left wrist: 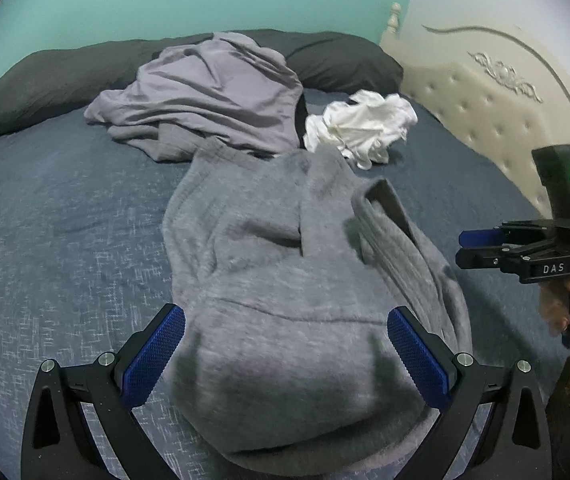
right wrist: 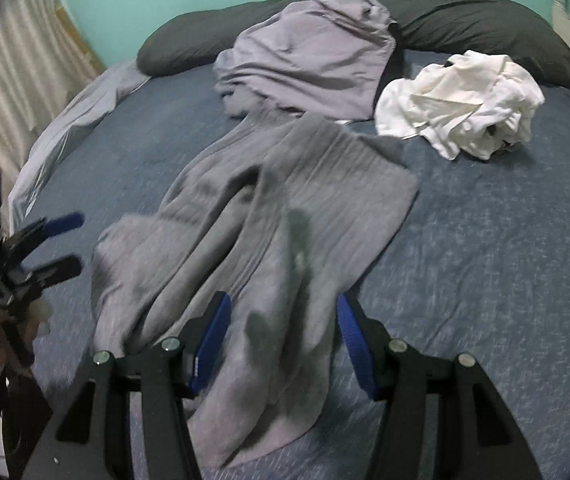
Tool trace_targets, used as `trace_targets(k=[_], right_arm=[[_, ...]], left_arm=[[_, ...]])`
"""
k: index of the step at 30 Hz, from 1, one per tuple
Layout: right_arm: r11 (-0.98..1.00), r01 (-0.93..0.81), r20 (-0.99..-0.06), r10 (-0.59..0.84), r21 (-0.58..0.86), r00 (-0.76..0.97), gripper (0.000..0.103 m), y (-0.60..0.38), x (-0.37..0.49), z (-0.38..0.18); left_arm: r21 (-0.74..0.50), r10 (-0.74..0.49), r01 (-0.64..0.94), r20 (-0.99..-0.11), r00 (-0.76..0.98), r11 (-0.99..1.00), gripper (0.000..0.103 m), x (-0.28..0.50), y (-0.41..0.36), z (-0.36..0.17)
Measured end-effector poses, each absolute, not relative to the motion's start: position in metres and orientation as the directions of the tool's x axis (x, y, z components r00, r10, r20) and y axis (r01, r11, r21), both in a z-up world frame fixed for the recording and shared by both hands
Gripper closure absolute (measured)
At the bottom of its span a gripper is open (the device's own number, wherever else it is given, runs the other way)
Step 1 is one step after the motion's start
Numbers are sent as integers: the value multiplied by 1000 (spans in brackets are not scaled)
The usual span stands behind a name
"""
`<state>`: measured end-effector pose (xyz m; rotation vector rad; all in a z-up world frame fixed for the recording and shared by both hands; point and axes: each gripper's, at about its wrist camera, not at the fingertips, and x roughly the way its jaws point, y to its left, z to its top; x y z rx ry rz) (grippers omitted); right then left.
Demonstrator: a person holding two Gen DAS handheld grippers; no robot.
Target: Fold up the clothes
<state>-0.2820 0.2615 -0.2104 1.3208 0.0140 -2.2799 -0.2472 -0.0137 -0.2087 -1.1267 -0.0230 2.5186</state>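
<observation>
I am standing over the bed [left wrist: 65,220] with a gripper in each hand, and the grey hoodie [left wrist: 285,280] lies spread on the blue cover right below both of them, its hem end toward me and its far end running up toward the lilac garment [left wrist: 213,96]. That lilac piece is heaped just beyond the hoodie, against the dark pillow [left wrist: 53,80], and a crumpled white garment [left wrist: 365,124] sits beside the hoodie's far end, near the cream headboard [left wrist: 485,112].

My left gripper [left wrist: 285,344] has its jaws spread wide, one blue pad on either side of the hoodie's lower body, with nothing pinched. My right gripper [right wrist: 283,340] is likewise parted, about half its reach, and the cloth below it looks untouched, though the blur there makes me less than sure how close the pads are.

The hoodie is thick, soft fleece: it will sag and drag when lifted, not slide, and it is heavy enough that a one-point pinch would let the rest trail across the cover. It will not hurt from a firm squeeze. One sleeve [left wrist: 397,232] is flopped over on the headboard side of the hoodie and the body is rumpled, so I judge it needs flattening first. The best holds seem to be the seamed edges, namely the hem corners nearest me or the sleeve's cuff, where the doubled cloth gives the pads something to bite.
</observation>
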Motion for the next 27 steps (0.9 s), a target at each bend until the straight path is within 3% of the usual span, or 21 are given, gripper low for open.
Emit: trace_targets(k=[15,27], right_arm=[[-869,426,-831,-419,251,-365,46,258,-259,-224],[-871,408,-829,-429,274,-360,46,257,-261,-236]], left_arm=[[-92,329,-397,-743,-583,-913,0,-243,20,-217],[-146,359,-393,-754,-550,-908,3,-257,14,-237]])
